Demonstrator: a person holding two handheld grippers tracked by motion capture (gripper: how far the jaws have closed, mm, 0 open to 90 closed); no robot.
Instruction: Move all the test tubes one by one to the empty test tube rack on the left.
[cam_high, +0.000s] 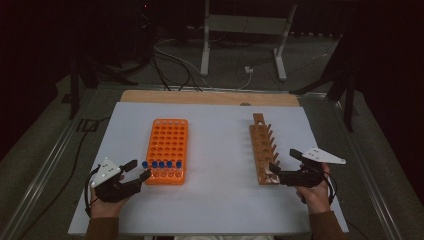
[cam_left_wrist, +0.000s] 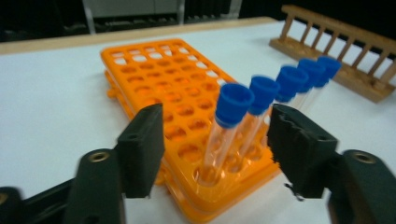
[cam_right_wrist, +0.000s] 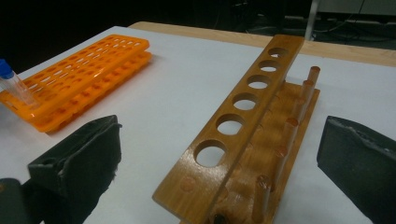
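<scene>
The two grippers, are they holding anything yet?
No. The left gripper is open around the nearest blue-capped tube, not touching it. The right gripper is open around the wooden rack.

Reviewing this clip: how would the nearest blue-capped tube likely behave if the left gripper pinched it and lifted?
The nearest tube looks like thin clear plastic or glass, so probably light and rigid but slippery. It leans in the orange rack, suggesting a loose fit that should lift freely. Laid down, its round body would likely roll.
</scene>
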